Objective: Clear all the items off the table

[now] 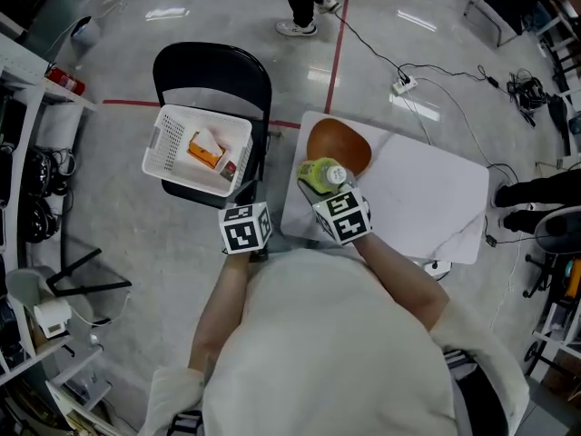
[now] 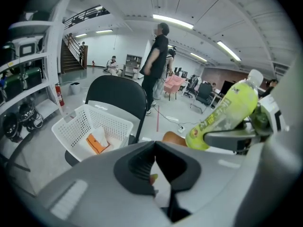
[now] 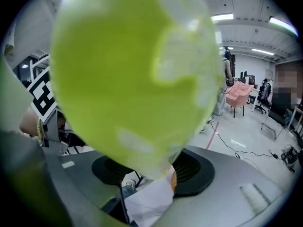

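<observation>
In the upper left-centre of the head view, the basket (image 1: pixel 156 139) sits on the chair (image 1: pixel 213 71), with a packet (image 1: pixel 205 151) lying in it. The tabletop (image 1: pixel 427 198) stands just right of the chair. The bowl (image 1: pixel 343 143) rests at the tabletop's upper left corner. Just below the bowl, the bottle (image 1: pixel 322 174) sits in the right tool (image 1: pixel 329 191). The left tool (image 1: pixel 245 209) is below the basket, between chair and tabletop.

The table (image 1: pixel 427 198) is left bare across its middle and right side, where passage is unhindered. Its far left corner is taken up by a brown bowl (image 1: pixel 340 143), and a green bottle (image 1: pixel 320 174) is held above the left edge, just before the bowl. Beside that edge a chair (image 1: pixel 213 66) is stood, its back rising beyond the basket (image 1: pixel 163 142) on its seat.
</observation>
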{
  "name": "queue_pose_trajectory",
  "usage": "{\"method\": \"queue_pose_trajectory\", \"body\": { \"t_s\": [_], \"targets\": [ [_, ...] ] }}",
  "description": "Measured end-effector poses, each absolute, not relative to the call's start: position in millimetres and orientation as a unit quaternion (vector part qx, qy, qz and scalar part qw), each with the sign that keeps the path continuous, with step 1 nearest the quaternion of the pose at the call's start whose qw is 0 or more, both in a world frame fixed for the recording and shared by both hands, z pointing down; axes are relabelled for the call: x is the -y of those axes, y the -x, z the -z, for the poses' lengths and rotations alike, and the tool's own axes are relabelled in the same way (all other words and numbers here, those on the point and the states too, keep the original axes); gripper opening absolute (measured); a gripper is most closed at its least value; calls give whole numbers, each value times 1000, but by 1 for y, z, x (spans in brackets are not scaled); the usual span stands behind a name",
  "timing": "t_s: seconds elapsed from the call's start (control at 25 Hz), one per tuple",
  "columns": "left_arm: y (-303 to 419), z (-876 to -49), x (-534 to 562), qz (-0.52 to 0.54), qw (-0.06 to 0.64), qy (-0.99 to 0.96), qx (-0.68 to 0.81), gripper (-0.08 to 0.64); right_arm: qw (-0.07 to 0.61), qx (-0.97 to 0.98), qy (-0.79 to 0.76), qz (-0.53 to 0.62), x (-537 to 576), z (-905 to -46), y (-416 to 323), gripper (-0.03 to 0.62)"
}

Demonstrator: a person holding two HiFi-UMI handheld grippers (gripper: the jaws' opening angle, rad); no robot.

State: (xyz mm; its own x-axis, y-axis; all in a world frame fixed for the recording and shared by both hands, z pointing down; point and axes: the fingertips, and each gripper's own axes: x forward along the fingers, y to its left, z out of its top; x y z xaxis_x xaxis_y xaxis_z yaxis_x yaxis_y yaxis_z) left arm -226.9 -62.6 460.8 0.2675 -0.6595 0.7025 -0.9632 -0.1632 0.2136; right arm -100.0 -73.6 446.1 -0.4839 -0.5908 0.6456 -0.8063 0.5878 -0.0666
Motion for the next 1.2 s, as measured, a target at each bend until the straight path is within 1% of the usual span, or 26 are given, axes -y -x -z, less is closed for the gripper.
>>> {"method": "queue_pose_trajectory", "body": {
  "t_s": [0.32, 0.92, 1.2],
  "targets": [
    [289, -466, 81, -217, 343, -706, 580, 9, 298, 855, -387, -172, 103, -443, 170, 261],
    [418, -482, 104, -199, 375, -658, 622, 8, 321, 879, -314, -162, 136, -463, 312, 261],
    [464, -500, 108, -194, 393, -636, 635, 8, 339, 884, -282, -157, 146, -482, 360, 261]
  ]
}}
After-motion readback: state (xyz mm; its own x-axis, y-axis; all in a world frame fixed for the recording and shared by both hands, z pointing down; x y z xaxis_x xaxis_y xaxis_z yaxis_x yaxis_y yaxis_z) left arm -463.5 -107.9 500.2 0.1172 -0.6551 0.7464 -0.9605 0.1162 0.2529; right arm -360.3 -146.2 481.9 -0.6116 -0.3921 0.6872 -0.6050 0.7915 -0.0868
